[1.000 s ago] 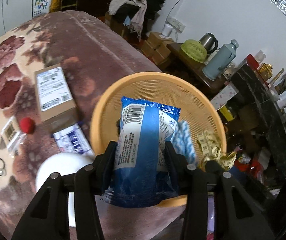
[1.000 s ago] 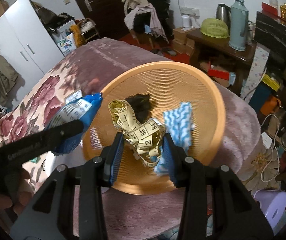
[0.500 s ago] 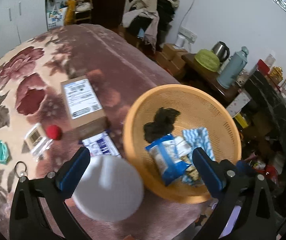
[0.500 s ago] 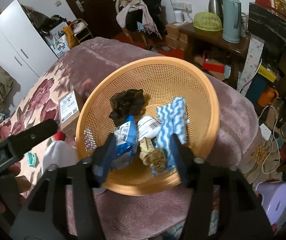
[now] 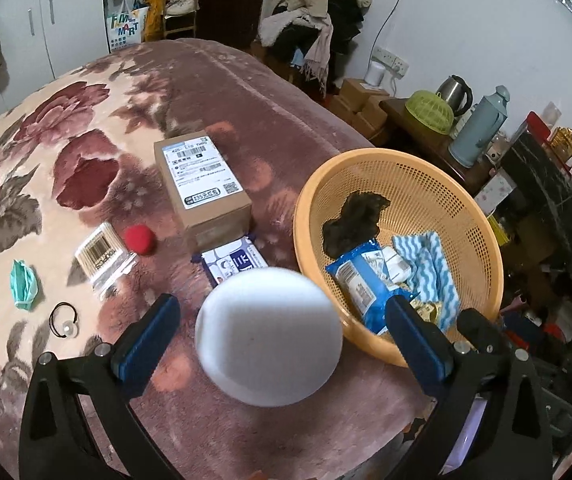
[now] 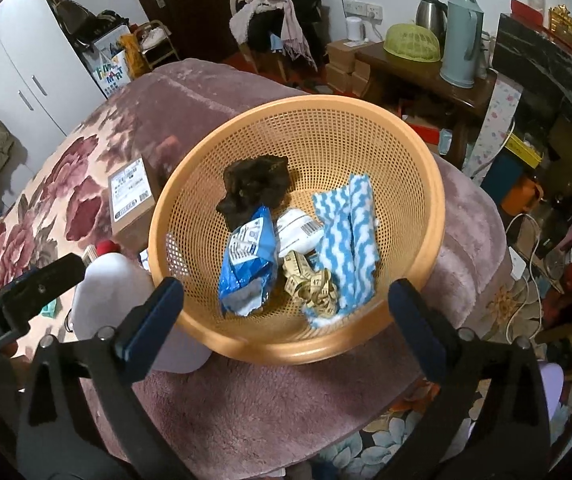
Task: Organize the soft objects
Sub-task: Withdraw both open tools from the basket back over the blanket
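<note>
"MART" can be read on a bag (image 5: 124, 32) by the wardrobe, and "135" on the cardboard box (image 5: 202, 184) label; the rest is too small to make out. In the orange basket (image 6: 426, 248) lie a blue packet (image 6: 248, 264) and a tape measure (image 6: 312, 286), released. The left gripper (image 5: 282, 340) is spread wide around nothing, the white round object (image 5: 270, 332) lying between its fingers untouched; the right gripper (image 6: 286, 312) is seen opening, empty.
</note>
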Motion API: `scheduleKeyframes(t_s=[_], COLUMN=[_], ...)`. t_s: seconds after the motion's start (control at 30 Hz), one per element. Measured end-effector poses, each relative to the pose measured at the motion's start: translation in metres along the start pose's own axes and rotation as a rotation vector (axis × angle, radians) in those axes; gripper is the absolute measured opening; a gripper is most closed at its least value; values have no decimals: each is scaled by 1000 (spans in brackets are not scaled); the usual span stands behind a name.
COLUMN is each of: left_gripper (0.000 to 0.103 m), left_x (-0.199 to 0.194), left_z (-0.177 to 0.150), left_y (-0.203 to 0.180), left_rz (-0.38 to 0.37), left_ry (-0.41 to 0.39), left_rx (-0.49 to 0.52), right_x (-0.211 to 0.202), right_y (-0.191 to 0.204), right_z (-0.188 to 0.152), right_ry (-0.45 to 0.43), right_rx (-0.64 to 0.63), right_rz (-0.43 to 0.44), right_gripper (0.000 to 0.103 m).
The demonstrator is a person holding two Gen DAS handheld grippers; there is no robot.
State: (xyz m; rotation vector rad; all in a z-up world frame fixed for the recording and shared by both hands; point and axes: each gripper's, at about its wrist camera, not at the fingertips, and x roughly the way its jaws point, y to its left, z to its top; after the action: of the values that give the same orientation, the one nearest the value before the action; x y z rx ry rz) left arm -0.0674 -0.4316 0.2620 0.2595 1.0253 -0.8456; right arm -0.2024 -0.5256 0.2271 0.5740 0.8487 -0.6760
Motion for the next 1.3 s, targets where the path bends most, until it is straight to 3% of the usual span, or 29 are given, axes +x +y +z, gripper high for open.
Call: scheduleKeyframes(t_s=[1.3], left_gripper=[102], left_x=[-47], left_z=[-52], left_y=[145], left_rz=[62], left_ry=[-31], left_rx=[-184], right_x=[-14], right_y=[127], right_z=[-22], right_ry=[-21], right_rx=[-212], right_rz=[26], right_gripper=[103])
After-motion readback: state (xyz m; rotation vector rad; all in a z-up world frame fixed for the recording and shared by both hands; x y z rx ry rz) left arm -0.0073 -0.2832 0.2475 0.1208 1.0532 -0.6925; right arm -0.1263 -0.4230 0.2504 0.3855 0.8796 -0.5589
